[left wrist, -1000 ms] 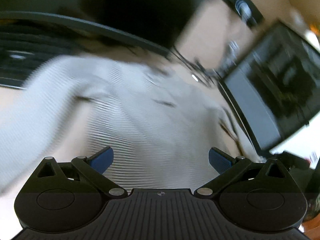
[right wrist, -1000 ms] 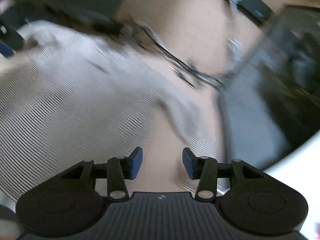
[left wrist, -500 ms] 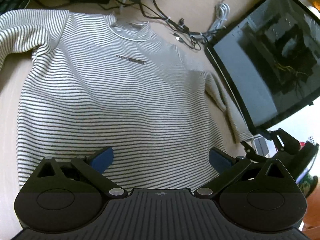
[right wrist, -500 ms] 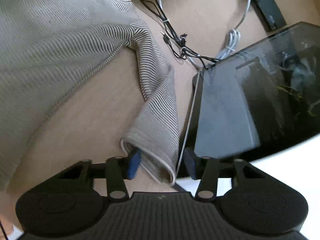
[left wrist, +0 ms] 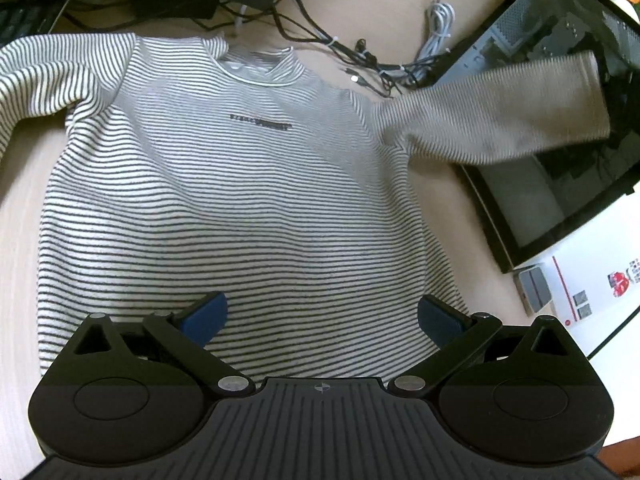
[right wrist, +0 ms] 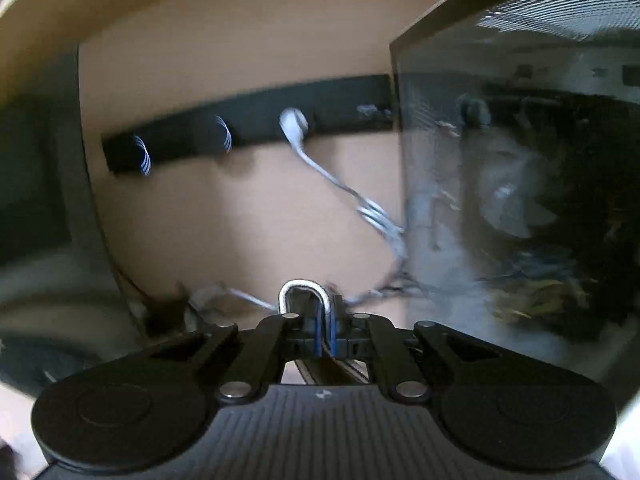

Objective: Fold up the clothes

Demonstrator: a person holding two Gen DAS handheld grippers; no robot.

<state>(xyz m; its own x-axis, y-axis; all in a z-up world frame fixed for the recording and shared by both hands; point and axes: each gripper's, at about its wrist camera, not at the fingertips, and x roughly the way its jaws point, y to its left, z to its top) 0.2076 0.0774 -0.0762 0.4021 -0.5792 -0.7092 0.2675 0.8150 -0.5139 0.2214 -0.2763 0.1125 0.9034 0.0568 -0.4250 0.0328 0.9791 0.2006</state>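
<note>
A black-and-white striped long-sleeved shirt (left wrist: 224,208) lies front side up on the wooden table (left wrist: 452,216), neck away from me. My left gripper (left wrist: 322,318) hovers open above the shirt's hem, nothing between its blue pads. The shirt's right sleeve (left wrist: 496,116) is lifted off the table and stretched out to the right, blurred. In the right wrist view my right gripper (right wrist: 326,330) is shut on the sleeve's cuff (right wrist: 304,294), whose white edge loops up just above the fingers. The right gripper itself is out of sight in the left wrist view.
A glass-sided computer case (left wrist: 560,128) stands at the right, close to the raised sleeve. Tangled cables (left wrist: 360,56) lie behind the collar, and a white box (left wrist: 592,280) sits at the right front. A dark power strip (right wrist: 248,132) with a white plug runs along the back.
My right gripper has shut on the sleeve cuff and lifted it off the table, swinging the sleeve up and out to the right. The left gripper stays open over the hem.
</note>
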